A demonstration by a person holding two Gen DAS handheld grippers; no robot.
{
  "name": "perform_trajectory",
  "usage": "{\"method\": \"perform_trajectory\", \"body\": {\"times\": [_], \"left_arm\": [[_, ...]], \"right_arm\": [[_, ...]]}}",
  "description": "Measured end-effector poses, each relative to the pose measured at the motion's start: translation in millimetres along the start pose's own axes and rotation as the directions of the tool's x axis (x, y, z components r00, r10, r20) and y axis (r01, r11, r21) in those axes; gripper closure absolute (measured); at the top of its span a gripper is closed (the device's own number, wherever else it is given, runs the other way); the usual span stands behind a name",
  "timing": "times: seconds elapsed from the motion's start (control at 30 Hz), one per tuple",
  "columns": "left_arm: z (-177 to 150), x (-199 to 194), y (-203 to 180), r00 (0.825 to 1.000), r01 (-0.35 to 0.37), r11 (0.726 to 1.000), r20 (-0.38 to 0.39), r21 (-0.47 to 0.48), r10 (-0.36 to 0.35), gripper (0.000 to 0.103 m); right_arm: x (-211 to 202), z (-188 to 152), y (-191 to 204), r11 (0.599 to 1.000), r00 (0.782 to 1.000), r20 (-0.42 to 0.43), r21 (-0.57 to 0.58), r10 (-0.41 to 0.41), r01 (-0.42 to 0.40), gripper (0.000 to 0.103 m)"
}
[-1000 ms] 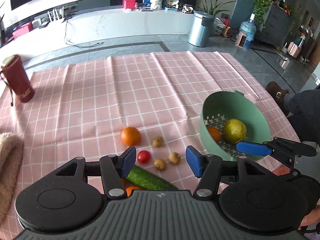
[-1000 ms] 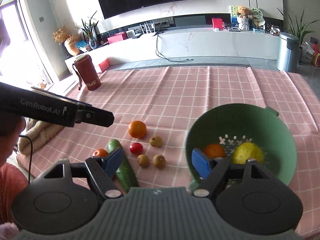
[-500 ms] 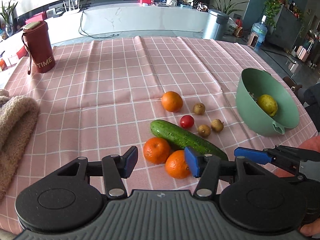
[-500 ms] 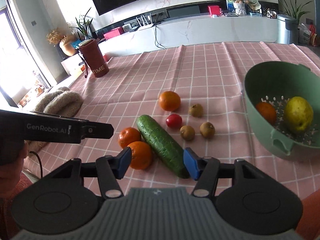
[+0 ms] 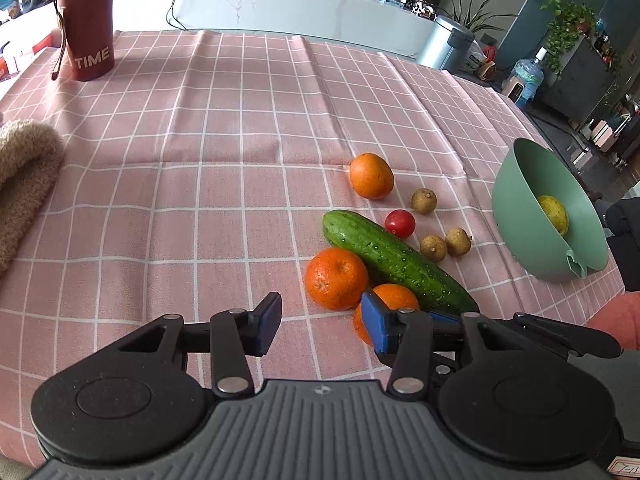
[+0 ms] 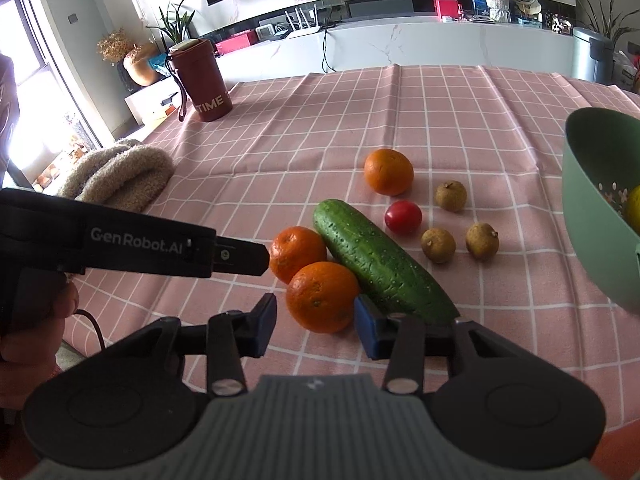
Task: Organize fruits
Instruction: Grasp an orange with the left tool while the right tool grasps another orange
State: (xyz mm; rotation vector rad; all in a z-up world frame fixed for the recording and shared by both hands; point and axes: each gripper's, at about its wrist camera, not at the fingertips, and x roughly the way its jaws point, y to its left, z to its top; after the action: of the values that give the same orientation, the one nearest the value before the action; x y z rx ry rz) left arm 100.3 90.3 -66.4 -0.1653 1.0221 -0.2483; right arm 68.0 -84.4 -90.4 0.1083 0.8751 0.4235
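The right gripper [image 6: 316, 326] was held spread, its fingers to either side of the nearest orange [image 6: 322, 297] without touching it. The left gripper [image 5: 322, 322] was likewise spread over bare tablecloth [image 5: 224, 128], nothing between its fingers. Near the table's front edge, two more oranges, a cucumber [image 6: 382, 258], a cherry tomato [image 6: 403, 217] and three small brown fruits were clustered. A green bowl [image 5: 536, 236] with a yellow fruit [image 5: 554, 210] inside was seen by the right edge.
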Motion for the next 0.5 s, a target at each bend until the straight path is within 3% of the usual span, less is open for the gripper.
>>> {"method": "perform_trajectory", "body": {"times": [0.23, 0.5], "left_arm": [[3, 9, 7, 0.999, 0.029, 0.999, -0.022, -0.042, -0.03, 0.049], [7, 23, 9, 0.999, 0.029, 0.997, -0.022, -0.066, -0.031, 0.046]], "right_arm": [[17, 4, 2, 0.999, 0.999, -0.016, -0.003, -0.039, 0.039, 0.061], [29, 6, -3, 1.0, 0.999, -0.04, 0.025, -0.008, 0.009, 0.059]]}}
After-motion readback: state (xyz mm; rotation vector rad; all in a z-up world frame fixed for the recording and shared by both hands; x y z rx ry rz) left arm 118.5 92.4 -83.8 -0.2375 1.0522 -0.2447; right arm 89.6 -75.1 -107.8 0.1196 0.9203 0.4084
